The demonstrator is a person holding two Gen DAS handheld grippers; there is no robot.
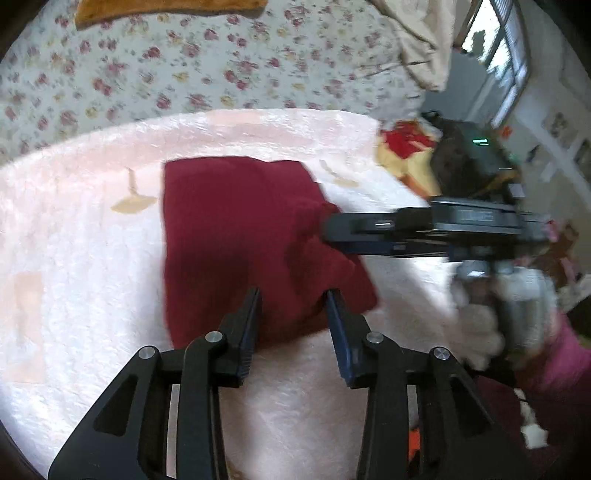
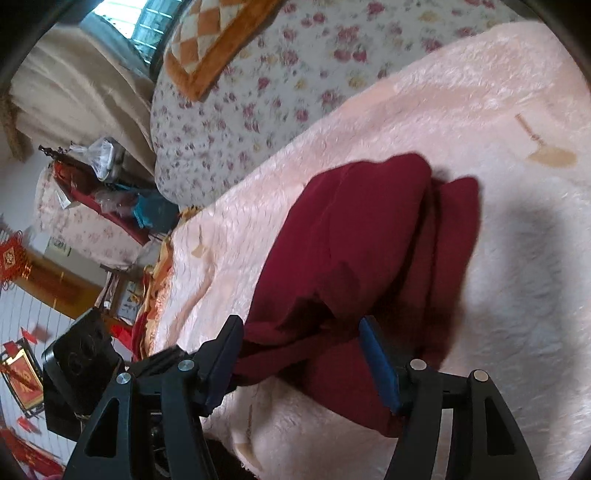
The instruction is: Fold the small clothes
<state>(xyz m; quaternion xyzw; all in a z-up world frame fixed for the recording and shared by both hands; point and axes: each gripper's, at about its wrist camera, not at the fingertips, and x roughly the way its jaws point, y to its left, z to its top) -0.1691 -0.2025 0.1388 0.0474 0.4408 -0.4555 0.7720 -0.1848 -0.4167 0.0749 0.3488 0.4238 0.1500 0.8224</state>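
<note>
Both grippers released: left gripper, right gripper straddle dark red garment at frame centre, unclamped. Withdraw gently; avoid snagging fold.

You are in a home bedroom: a bed spread with a fluffy pink blanket over a rose-print quilt, a checkered orange cushion, a window with cream curtains, and red hanging decorations on the wall.

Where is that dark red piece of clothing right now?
The dark red garment lies folded on the fluffy pink blanket, in front of the floral quilt, central in both wrist views.
</note>
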